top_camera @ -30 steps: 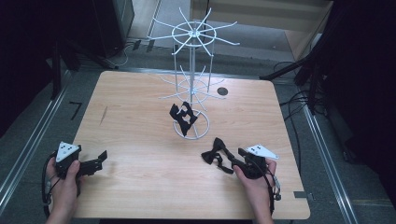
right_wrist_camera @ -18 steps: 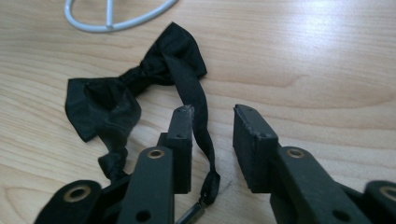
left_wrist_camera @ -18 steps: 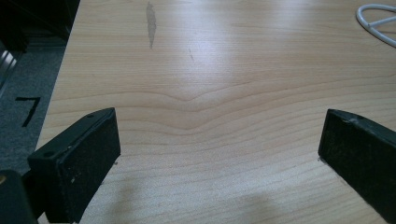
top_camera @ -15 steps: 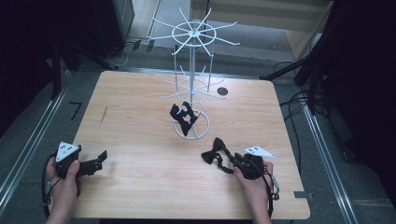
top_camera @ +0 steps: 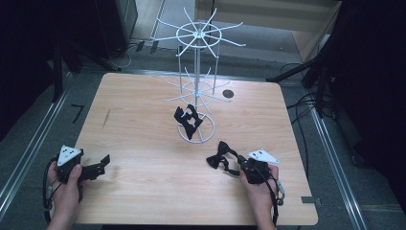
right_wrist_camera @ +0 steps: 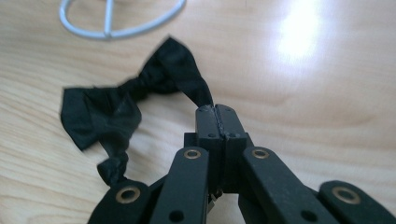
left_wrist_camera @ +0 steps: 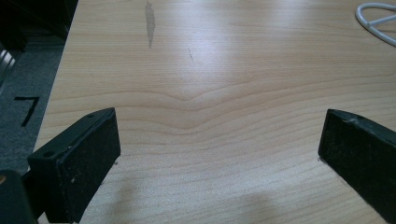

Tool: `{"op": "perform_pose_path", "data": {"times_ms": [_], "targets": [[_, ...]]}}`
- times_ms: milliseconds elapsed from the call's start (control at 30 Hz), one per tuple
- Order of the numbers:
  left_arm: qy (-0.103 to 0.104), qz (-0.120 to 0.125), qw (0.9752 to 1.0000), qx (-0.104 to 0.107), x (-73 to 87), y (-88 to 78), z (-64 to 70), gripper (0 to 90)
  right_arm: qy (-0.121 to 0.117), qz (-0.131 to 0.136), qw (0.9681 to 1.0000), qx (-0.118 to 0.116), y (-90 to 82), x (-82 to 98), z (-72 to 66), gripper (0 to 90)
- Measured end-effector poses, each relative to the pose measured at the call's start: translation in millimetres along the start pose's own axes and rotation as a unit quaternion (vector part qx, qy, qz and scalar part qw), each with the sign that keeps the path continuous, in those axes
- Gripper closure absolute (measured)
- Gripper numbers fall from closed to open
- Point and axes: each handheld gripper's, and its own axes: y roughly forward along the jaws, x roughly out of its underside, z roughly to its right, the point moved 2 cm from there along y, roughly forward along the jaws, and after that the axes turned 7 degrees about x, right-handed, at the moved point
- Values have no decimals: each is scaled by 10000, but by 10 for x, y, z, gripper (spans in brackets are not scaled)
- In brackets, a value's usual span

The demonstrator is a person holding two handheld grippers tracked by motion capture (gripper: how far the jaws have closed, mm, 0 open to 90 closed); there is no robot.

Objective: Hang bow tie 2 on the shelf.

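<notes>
We see a pale wood-grain table [top_camera: 143, 120] on grey floor, bearing a white wire rack [top_camera: 197, 86]. Near its ring base lies a limp black fabric bow tie [right_wrist_camera: 135, 100]. The right gripper [right_wrist_camera: 216, 111] has just been closing and pinches its wing edge. The left gripper [left_wrist_camera: 219, 140] rests released.

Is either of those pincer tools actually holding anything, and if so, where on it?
The right gripper has just closed on the black bow tie, pinching the tip of one wing. The left gripper is open and holds nothing.
</notes>
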Motion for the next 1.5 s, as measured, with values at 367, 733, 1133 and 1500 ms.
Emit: {"op": "perform_pose_path", "data": {"times_ms": [367,733,1133,1500], "targets": [[26,-2,10000,-11,0,3,4,0,-577,849,9945,207,-250,-206,-164,900],[23,-9,10000,-11,0,4,6,0,-615,1376,9886,19,-450,-441,-233,900],[42,-14,10000,1,0,6,8,0,-657,1693,9833,-86,-575,-631,-292,900],[21,-14,10000,5,-1,7,6,0,-736,1886,9792,-143,-664,-818,-357,900]]}}
